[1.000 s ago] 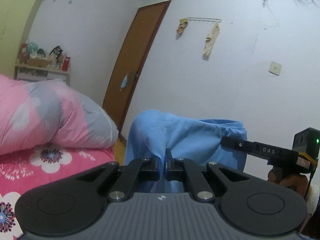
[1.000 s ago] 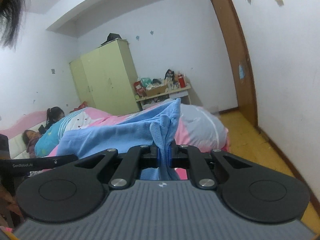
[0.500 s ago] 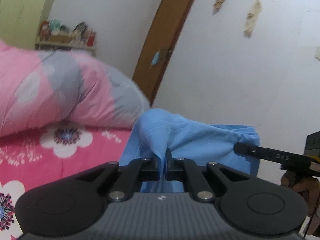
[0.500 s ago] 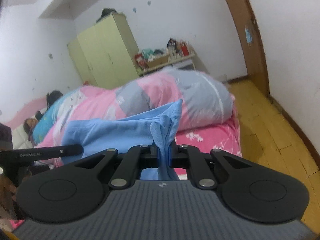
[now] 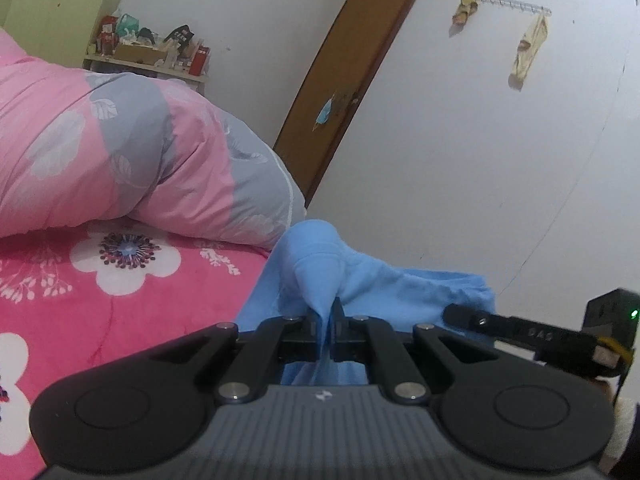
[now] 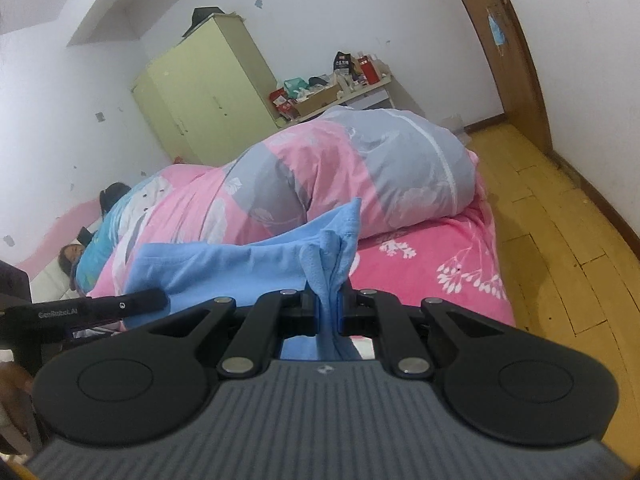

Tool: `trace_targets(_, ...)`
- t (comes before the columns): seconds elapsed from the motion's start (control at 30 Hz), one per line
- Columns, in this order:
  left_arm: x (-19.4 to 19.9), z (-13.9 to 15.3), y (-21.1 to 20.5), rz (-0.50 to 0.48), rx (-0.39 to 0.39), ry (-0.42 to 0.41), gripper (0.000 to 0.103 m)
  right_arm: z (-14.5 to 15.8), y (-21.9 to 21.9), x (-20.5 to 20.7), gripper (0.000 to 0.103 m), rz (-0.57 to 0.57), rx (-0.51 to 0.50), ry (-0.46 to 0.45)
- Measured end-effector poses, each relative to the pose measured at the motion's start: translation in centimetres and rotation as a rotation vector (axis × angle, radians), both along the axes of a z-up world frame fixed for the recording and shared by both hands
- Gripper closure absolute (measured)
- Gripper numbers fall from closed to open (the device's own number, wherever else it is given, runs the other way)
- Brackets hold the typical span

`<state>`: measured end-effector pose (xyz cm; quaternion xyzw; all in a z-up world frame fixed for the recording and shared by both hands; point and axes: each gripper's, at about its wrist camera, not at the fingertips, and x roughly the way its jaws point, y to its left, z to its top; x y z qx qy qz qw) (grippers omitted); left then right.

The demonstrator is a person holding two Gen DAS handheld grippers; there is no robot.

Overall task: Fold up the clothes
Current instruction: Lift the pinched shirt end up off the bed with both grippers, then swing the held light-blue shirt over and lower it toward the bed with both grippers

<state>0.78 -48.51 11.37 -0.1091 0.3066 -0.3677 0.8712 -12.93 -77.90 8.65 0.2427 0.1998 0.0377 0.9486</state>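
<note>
A light blue garment [image 5: 384,280] hangs stretched between both grippers above the near end of the bed. My left gripper [image 5: 327,322] is shut on a bunched fold of it. In the right wrist view the same blue garment [image 6: 240,264] spreads leftward, and my right gripper [image 6: 329,308] is shut on another bunched edge. Each view shows the other gripper's black finger at the cloth's far side: the right one [image 5: 520,330] in the left wrist view, the left one [image 6: 100,308] in the right wrist view. The cloth's lower part is hidden behind the gripper bodies.
The bed has a pink flowered sheet [image 5: 120,292] and a bulky pink and grey duvet [image 6: 360,176]. A person [image 6: 76,256] lies at the far head end. A green wardrobe [image 6: 204,92], a cluttered shelf [image 6: 332,88], a brown door [image 5: 352,84] and wooden floor [image 6: 560,240] surround it.
Both grippers have come down toward the bed with the blue garment still held; the duvet and the sheet now fill more of both views, and the ceiling has dropped out.
</note>
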Motion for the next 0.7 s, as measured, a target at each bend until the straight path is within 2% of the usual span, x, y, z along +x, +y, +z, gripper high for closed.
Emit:
trace_targets(0.13, -0.7, 0.4, 0.5, 0.004, -0.037, 0.011, 0.099, -0.1, 0.0, 0.2, 0.097, 0.021, 0.031, -0.008)
trace_targets(0.4, -2.9, 2.3, 1.3, 0.019, -0.095, -0.008, 0.099, -0.8, -0.7, -0.2, 0.097, 0.037, 0.166, -0.035)
trace_targets(0.7, -8.5, 5.7, 0.3, -0.112, -0.174, -0.103, 0.099, -0.9, -1.4, -2.5, 0.096, 0.116, 0.387, -0.089)
